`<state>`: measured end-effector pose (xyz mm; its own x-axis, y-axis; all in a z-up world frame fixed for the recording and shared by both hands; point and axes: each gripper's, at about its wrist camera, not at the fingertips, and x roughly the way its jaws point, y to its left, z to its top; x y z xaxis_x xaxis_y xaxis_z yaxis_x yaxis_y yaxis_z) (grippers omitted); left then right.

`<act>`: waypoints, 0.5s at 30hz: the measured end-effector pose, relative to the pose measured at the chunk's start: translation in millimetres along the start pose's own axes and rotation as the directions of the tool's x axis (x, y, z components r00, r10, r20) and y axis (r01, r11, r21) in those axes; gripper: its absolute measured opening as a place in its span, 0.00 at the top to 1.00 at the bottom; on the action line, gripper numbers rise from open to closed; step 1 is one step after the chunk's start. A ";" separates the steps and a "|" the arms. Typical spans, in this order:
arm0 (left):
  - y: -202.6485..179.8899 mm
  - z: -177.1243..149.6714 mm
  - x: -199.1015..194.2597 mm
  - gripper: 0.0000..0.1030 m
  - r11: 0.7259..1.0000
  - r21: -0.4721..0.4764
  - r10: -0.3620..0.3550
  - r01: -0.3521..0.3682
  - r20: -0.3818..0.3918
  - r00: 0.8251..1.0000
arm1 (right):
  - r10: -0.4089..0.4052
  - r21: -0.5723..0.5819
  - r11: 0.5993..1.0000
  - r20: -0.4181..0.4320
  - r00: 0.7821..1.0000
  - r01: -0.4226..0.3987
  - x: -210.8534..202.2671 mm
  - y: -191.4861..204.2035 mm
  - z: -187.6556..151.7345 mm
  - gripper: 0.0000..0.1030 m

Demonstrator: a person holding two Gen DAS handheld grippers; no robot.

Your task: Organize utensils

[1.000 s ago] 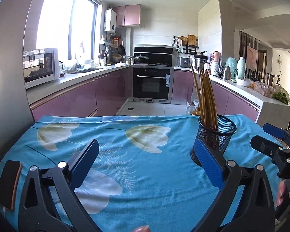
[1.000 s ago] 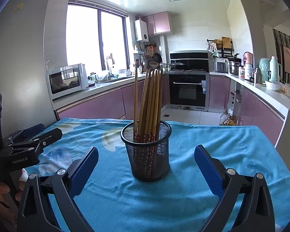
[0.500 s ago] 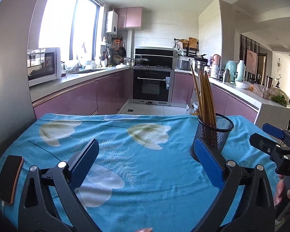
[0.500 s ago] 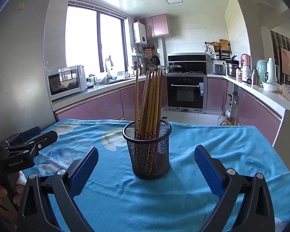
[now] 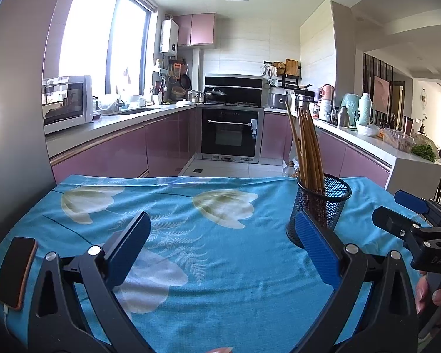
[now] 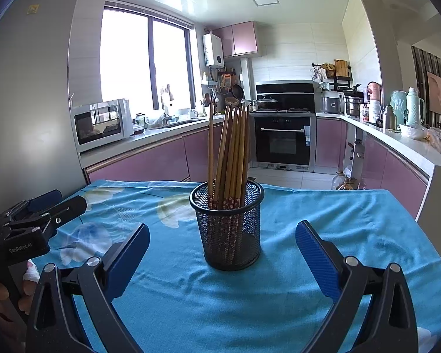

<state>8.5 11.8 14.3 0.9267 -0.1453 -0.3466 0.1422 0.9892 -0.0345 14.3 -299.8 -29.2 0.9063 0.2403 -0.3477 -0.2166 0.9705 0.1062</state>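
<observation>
A black mesh cup (image 6: 229, 229) stands upright on the blue flowered tablecloth (image 6: 323, 220) and holds several wooden chopsticks (image 6: 230, 153). My right gripper (image 6: 222, 253) is open and empty, with the cup a little ahead between its blue pads (image 6: 316, 256). In the left wrist view the cup (image 5: 327, 206) stands at the right, just behind the right pad (image 5: 317, 248). My left gripper (image 5: 220, 247) is open and empty over bare cloth. Each gripper shows at the edge of the other's view.
A phone (image 5: 14, 272) with a cable lies at the table's near left edge. The table's far edge drops to the kitchen floor. Purple cabinets, an oven (image 5: 230, 132) and cluttered counters lie beyond.
Both grippers have risen and drawn back slightly, so the cup sits a little lower and farther in both views. Both stay open. The cup and chopsticks have not moved.
</observation>
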 end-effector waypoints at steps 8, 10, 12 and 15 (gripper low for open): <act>0.9 1.0 -2.1 0.06 1.000 -0.006 0.004 -0.004 0.017 1.000 | -0.002 0.005 1.000 0.006 1.000 0.002 -0.5 -0.8 0.8 0.07; 0.1 1.6 -2.6 0.06 1.000 -0.007 0.008 -0.007 0.020 1.000 | -0.005 0.003 1.000 0.012 1.000 0.005 -1.0 -0.2 1.3 0.07; 0.2 1.9 -2.5 0.06 1.000 -0.006 0.009 -0.009 0.023 1.000 | -0.009 0.001 1.000 0.018 1.000 0.009 -1.2 0.8 1.8 0.07; 0.0 1.5 -3.2 0.06 1.000 -0.008 0.013 -0.013 0.035 0.999 | -0.011 -0.005 1.000 0.023 1.000 0.011 -1.6 2.4 1.6 0.07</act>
<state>6.1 12.3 16.8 0.9402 -0.1327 -0.3138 0.1275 0.9911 -0.0371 13.0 -297.9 -26.9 0.9167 0.2287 -0.3276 -0.2080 0.9733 0.0976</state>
